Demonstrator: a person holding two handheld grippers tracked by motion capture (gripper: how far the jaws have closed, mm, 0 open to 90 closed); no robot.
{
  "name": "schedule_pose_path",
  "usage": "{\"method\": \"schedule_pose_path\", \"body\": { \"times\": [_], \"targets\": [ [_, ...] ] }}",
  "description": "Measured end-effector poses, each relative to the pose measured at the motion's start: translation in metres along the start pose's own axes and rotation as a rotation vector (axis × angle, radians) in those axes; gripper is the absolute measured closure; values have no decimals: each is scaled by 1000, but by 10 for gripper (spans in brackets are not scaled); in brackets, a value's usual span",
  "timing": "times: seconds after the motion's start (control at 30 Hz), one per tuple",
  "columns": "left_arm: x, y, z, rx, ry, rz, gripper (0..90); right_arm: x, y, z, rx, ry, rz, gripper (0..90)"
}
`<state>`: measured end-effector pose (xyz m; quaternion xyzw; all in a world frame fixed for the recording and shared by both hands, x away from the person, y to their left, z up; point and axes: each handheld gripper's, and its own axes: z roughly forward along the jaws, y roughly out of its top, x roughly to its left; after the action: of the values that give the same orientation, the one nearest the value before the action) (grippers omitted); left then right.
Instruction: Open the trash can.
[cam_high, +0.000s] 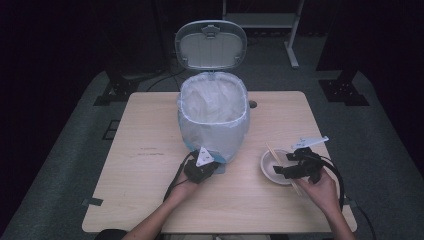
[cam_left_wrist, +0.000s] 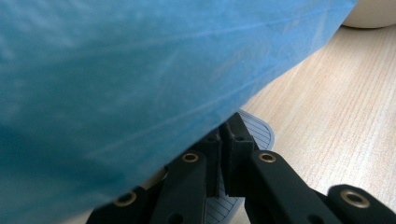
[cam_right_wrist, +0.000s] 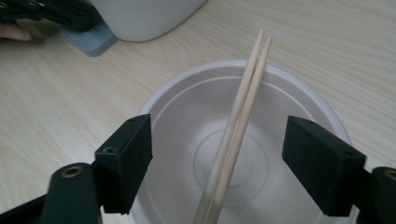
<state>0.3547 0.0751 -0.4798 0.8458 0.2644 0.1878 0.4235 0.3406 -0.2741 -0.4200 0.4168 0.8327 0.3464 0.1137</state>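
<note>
landmark: white step-on waste bin (cam_high: 214, 117) lined with a pale blue plastic bag (cam_high: 212, 102), lid (cam_high: 210, 44) standing open, mid light wooden worktop (cam_high: 145, 150)
left claw (cam_high: 202, 170): at the bin's front foot, jaws shut together, pressing on the grey ribbed pedal (cam_left_wrist: 259, 128); nothing gripped between them
right claw (cam_right_wrist: 219, 158): right of the bin, jaws wide apart, straddling the chopsticks, pads not touching them; holds nothing
task things: pair of thin pale wooden chopsticks (cam_right_wrist: 238, 126) lying side by side across a shallow white disposable bowl (cam_right_wrist: 187, 116); bowl sits on the worktop just right of the bin, well apart from the pedal
step, my read: lid held up by the pedal, right claw lining up a pinch on the sticks for the bin
handling, sticks: light, stiff, thin, smooth; two loose pieces likely to scissor or roll apart; best pinched across both near mid-length, over the bowl hollow where there is clearance under them
handling, bowl: very light, thin-walled, will skid or tip if nudged; take by the rim
risk: one stick slipping out; claw bumping the bowl
</note>
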Motion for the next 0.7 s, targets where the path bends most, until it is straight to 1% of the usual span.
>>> {"method": "schedule_pose_path", "body": {
  "times": [0.03, 0.1, 0.13, 0.3, 0.43, 0.6, 0.7],
  "targets": [
    [0, 0, 0, 0, 0, 1, 878, 0, 3, 3, 22, -17, -1, 309],
    [0, 0, 0, 0, 0, 1, 878, 0, 5, 5, 29, -28, -9, 331],
    [0, 0, 0, 0, 0, 1, 878, 0, 7, 7, 45, -37, -7, 359],
    [0, 0, 0, 0, 0, 1, 878, 0, 12, 15, 103, -54, -26, 425],
    [0, 0, 0, 0, 0, 1, 878, 1, 14, 22, 145, -71, -45, 516],
    [0, 0, 0, 0, -1, 2, 877, 0, 13, 26, 164, -70, -52, 649],
    [0, 0, 0, -1, -1, 2, 878, -2, 14, 27, 168, -53, -48, 709]
  ]
}}
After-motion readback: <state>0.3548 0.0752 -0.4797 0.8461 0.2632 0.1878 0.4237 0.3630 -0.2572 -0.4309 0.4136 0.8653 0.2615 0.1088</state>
